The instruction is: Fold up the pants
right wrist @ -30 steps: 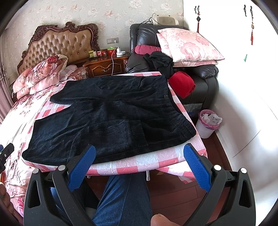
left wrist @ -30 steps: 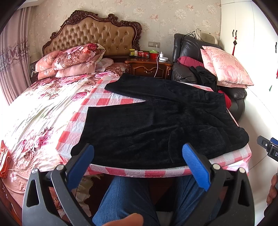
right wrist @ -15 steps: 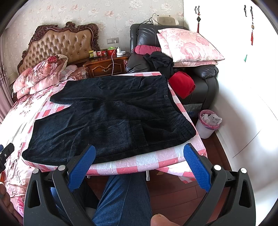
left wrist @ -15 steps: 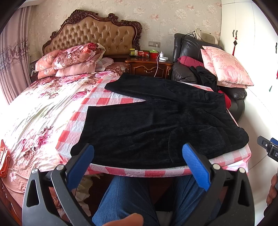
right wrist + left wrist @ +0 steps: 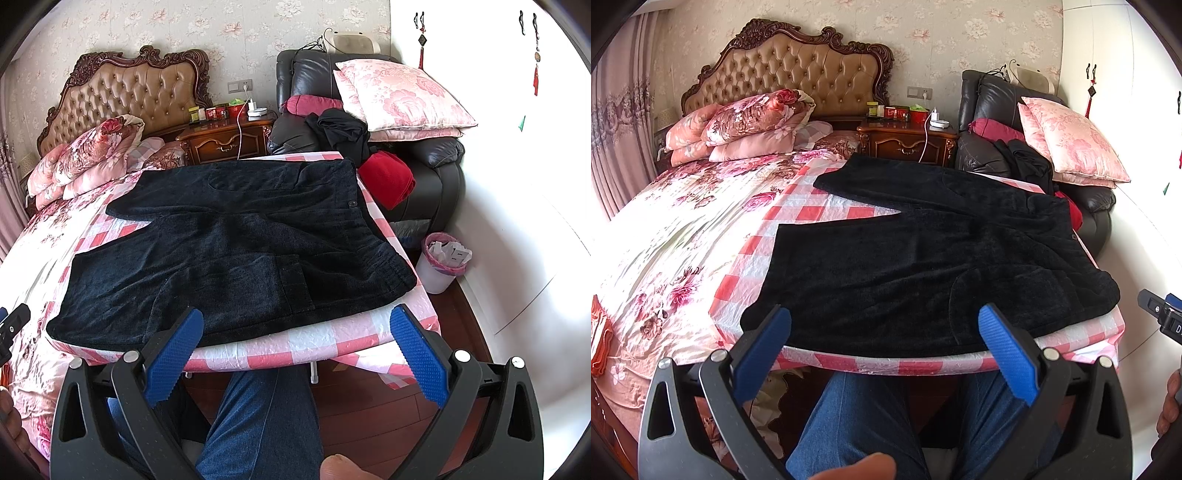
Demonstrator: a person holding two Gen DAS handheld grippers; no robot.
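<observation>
The dark pants are laid flat on the table covered with a pink checked cloth, waistband toward the right edge near the armchair and the two legs spread apart toward the bed on the left. Nothing appears folded yet, so the step in hand is judged to be the first reach. The left hand-held gripper is held short of the near table edge with its blue pads spread wide and nothing between them; the right hand-held gripper is held likewise, spread and empty, before the waistband end. For a clean first fold, the near leg is best taken at two well-separated places along its near edge, the hem by the left and the waistband corner by the right, so that the cloth is lifted evenly. Both layers should be caught in each pinch, since the fabric looks thick and plush. The lifted leg should then be carried across onto the far leg with the edges matched, and care should be taken that the checked cloth is not pinched along with it.
</observation>
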